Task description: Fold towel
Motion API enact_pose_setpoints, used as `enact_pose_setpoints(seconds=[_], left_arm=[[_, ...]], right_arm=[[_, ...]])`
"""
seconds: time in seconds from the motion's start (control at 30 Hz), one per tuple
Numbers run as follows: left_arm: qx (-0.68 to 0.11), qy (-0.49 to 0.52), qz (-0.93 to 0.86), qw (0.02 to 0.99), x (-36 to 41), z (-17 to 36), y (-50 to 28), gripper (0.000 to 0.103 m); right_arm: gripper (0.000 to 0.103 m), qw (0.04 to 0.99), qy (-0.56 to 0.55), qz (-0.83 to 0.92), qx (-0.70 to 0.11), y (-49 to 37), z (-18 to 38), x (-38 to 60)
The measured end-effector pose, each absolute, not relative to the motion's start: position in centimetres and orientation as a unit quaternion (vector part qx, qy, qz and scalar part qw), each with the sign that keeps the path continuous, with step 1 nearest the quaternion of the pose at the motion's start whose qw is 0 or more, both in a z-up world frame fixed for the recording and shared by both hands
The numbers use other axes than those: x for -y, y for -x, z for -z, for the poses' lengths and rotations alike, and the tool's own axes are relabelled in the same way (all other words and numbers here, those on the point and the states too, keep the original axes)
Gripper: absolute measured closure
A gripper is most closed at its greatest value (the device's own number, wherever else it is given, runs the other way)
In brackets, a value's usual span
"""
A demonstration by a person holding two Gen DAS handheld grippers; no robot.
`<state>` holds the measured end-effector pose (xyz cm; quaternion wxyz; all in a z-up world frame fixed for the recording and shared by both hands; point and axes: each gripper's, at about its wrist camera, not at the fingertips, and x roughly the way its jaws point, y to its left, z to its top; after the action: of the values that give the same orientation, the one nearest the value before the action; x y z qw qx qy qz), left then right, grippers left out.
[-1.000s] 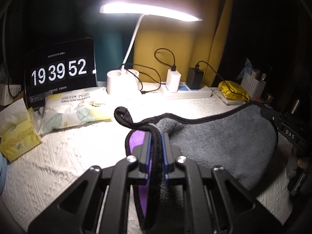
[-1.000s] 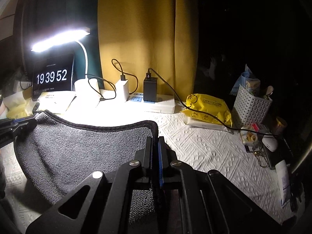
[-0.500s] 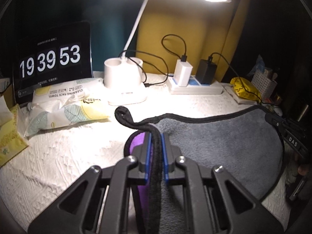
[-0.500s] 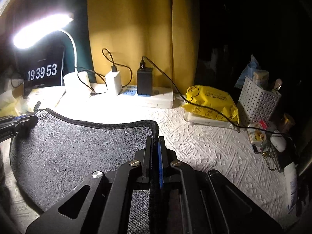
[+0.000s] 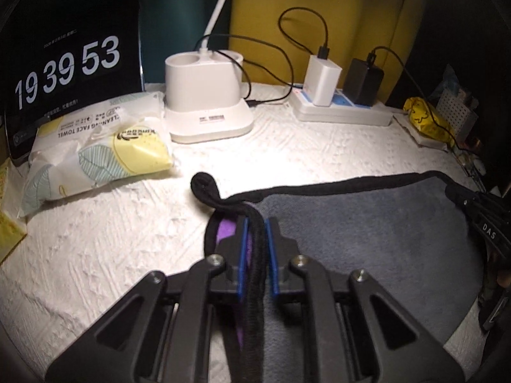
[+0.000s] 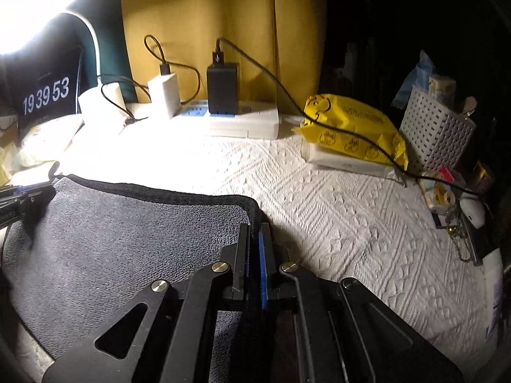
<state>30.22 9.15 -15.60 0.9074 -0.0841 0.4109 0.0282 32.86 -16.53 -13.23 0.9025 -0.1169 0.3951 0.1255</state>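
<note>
A grey towel point(image 5: 367, 236) with black piping hangs stretched between two hand-held grippers above a bench point(image 6: 335, 223) covered in white embossed cloth. The left gripper point(image 5: 255, 223) has its blue-padded jaws clamped on the towel's black hem at one corner, where the piping curls into a loop just past the fingertips and a strip of purple shows on the underside. The right gripper point(image 6: 254, 229) has its jaws pressed together on the opposite corner, the hem running between the pads. The grey cloth sags in a shallow curve between the two holds, its lower part lying close over the bench.

At the back of the bench, a tablet clock point(image 5: 67, 63) reads 19 39 53. Beside it stand a white lamp base point(image 5: 204, 95) and a power strip point(image 5: 345, 111) carrying a white charger and a black one. A pack of face towels point(image 5: 95, 150) lies in front of the clock, and a yellow packet point(image 6: 351, 131) rests near a white perforated basket point(image 6: 437, 134) to the right.
</note>
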Motion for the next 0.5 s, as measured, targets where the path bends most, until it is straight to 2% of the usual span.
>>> enact_pose_setpoints(seconds=[0.33,0.4,0.47,0.5], left_arm=[[-0.429,0.082,-0.029,0.899,-9.4,15.9,-30.6,0.081],[-0.426,0.078,-0.042,0.9,-9.5,15.6,-30.3,0.075],[-0.42,0.073,-0.053,0.903,-9.7,15.2,-29.7,0.052],[-0.415,0.075,-0.056,0.905,-9.9,15.0,-29.5,0.047]], right_arm=[[0.097,0.889,0.114,-0.119,-0.428,-33.9,14.3,16.5],[0.097,0.888,0.114,-0.116,-0.43,-34.0,14.4,16.5],[0.097,0.888,0.114,-0.117,-0.431,-34.0,14.4,16.5],[0.093,0.887,0.114,-0.118,-0.431,-34.0,14.4,16.5]])
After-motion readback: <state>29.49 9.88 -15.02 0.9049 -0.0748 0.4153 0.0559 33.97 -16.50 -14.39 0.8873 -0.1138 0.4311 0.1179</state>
